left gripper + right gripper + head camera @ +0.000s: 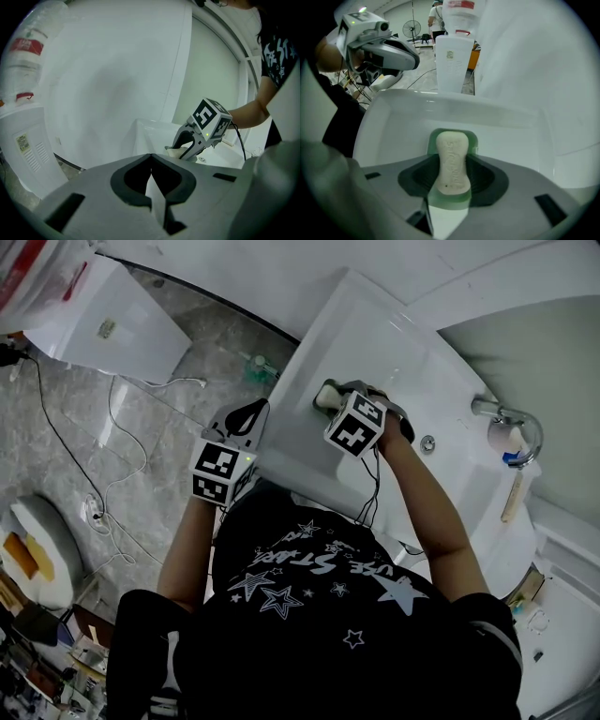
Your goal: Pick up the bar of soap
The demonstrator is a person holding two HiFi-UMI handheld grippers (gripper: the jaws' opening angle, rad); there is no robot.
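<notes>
While the pale oblong bar of soap (451,154) lies in its green plastic dish (474,140) on the white ceramic washbasin (393,122) rim, right tongs (451,178) pointing down, clamped on its narrow waist, left tongs (150,157) together, empty, beside the basin.

Soft, even indoor light, no hard shadows. The white sink (394,343) is bright without glare; the floor (202,338) left of the sink is dimmer. Both gripper views bulge fisheye-fashion, darkening at the rims around the sink, with the nearest foreground blurred.
</notes>
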